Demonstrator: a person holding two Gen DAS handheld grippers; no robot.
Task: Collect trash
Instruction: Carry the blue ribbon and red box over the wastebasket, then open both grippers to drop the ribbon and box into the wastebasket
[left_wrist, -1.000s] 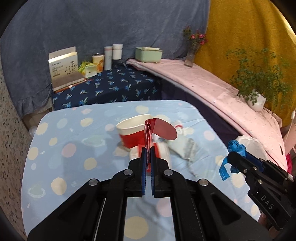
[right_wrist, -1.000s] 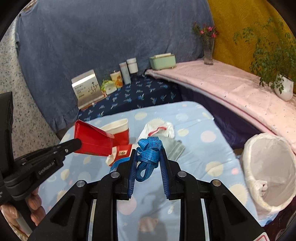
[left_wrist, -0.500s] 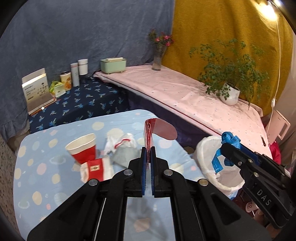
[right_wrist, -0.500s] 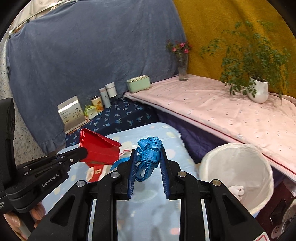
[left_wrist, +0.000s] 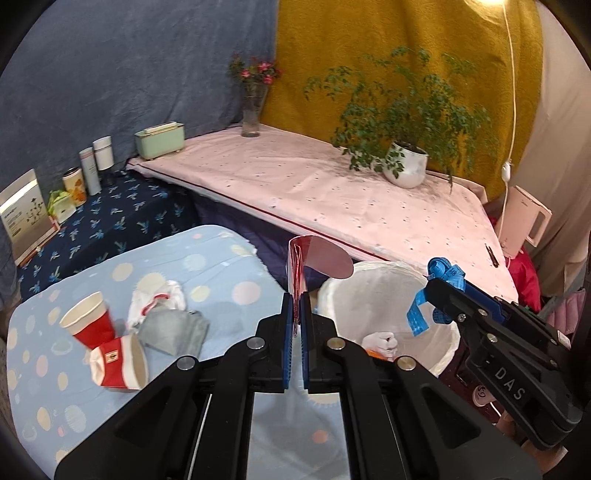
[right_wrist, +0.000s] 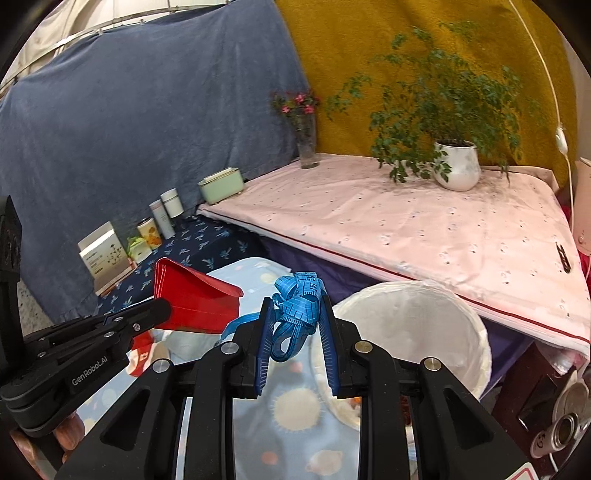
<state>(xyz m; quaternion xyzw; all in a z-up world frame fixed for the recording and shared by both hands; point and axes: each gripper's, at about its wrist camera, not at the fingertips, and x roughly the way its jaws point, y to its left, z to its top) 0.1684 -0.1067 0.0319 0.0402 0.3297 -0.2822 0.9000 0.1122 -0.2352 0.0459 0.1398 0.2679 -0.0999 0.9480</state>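
My left gripper (left_wrist: 295, 299) is shut on a flattened red paper cup (left_wrist: 314, 260), held up just left of the white-lined trash bin (left_wrist: 373, 291). The same red cup (right_wrist: 195, 301) shows at the left of the right wrist view. My right gripper (right_wrist: 295, 306) is shut on a bunched blue measuring tape (right_wrist: 297, 302), close to the bin's near rim (right_wrist: 413, 325). From the left wrist view the tape (left_wrist: 441, 271) hangs over the bin. On the dotted blue tablecloth lie two red-and-white paper cups (left_wrist: 90, 319), (left_wrist: 118, 360) and a crumpled grey and white wrapper (left_wrist: 166, 317).
A pink-covered bench (left_wrist: 332, 184) runs behind the bin, bearing a potted plant (left_wrist: 404, 162), a flower vase (left_wrist: 253, 110) and a green box (left_wrist: 160, 138). A navy-covered shelf (left_wrist: 118, 218) holds tins and a booklet. Some trash (left_wrist: 380, 341) lies inside the bin.
Both grippers have swung to the right from over the table toward the bin, each keeping its load. The cups and wrapper on the table have slid to the left of the view.
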